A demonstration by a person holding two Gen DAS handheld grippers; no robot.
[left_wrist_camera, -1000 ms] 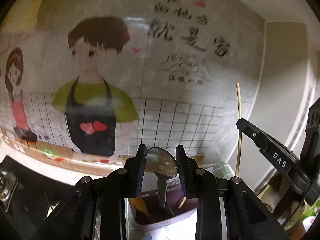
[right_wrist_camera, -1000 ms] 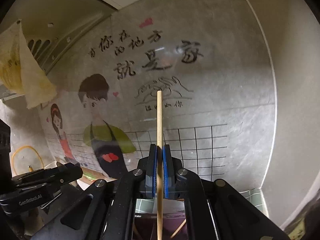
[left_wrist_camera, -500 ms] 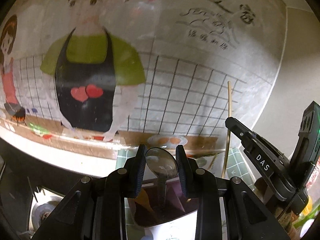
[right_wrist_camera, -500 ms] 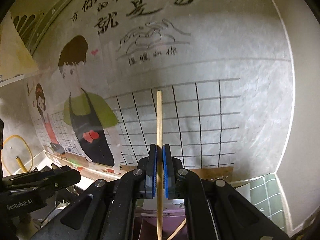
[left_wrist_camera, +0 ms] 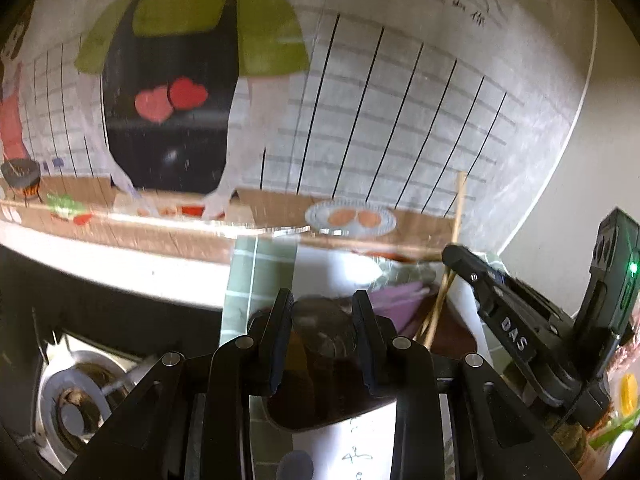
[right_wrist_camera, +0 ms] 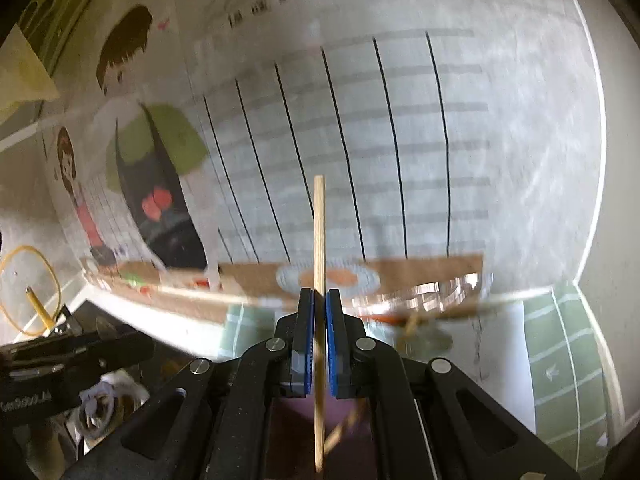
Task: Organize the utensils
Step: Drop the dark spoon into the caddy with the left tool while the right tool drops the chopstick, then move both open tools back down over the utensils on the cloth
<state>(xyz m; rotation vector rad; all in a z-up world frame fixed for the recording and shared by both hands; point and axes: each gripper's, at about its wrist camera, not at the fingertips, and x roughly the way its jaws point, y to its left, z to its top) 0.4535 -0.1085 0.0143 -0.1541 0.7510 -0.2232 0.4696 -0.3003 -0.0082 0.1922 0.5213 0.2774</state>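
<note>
Spoon [left_wrist_camera: 326, 330]: steel bowl sits between your left gripper [left_wrist_camera: 323, 338] pads, which touch its sides; blurred, lower centre. Judged stiff, smooth, slippery; grip the flat handle, not the bowl.
Chopstick [right_wrist_camera: 319, 280]: your right gripper [right_wrist_camera: 319, 344] is clamped on it mid-shaft, upright, centre frame. Judged light, stiff wood; may pivot if squeezed loosely.
Holder [left_wrist_camera: 404, 300]: purple-lined container below both grippers, w/ chopsticks in it.
Room: cartoon wall poster [left_wrist_camera: 180, 80] upper left; stove burner [left_wrist_camera: 76, 396] lower left; desk hidden.
</note>
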